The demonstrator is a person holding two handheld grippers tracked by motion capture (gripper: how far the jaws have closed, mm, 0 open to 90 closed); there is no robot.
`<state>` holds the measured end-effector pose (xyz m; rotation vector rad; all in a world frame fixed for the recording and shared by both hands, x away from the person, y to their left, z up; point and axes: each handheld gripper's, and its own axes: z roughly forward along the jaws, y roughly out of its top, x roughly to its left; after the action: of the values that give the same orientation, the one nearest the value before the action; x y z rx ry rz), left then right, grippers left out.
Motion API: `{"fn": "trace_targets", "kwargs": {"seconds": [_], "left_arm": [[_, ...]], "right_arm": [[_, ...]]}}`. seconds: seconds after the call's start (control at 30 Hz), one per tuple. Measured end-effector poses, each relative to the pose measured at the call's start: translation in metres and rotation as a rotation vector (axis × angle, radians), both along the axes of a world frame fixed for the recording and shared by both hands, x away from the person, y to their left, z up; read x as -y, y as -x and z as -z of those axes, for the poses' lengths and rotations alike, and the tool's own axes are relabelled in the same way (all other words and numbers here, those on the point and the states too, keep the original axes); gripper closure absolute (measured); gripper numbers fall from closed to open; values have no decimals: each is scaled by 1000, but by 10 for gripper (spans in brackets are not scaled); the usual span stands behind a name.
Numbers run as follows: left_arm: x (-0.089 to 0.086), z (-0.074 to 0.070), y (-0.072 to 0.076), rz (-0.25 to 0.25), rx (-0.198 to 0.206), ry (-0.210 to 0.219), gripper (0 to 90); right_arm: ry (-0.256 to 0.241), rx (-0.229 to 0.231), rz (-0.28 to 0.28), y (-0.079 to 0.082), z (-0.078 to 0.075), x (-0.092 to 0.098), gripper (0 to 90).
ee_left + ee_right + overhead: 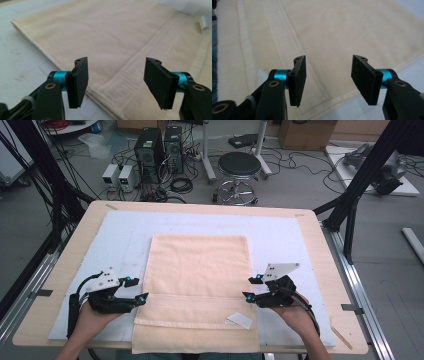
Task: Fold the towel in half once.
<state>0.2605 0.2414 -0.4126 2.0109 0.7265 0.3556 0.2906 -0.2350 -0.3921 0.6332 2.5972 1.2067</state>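
The fingers of our left gripper (139,290) and right gripper (251,287) stand wide and hold nothing. The towel (200,270) lies between them on the counter (320,245), its long axis running away from us, both side edges equally near.

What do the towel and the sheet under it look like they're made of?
The towel looks like cream terry cotton: soft matte nap, with a flat woven band and hemmed edges plain in the left gripper view. The sheet beneath seems thin pale blue-white fabric or paper, matte and faintly stained; I can't tell which.
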Motion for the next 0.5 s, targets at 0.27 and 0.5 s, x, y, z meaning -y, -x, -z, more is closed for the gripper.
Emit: {"fn": "trace_targets", "kwargs": {"seconds": [0.27, 0.5], "left_arm": [[9, 12, 8, 79, -58, -71, 537], [19, 25, 5, 155, -94, -150, 681]], "right_arm": [[39, -40, -27, 12, 33, -16, 551], [81, -56, -46, 14, 43, -22, 688]]}}
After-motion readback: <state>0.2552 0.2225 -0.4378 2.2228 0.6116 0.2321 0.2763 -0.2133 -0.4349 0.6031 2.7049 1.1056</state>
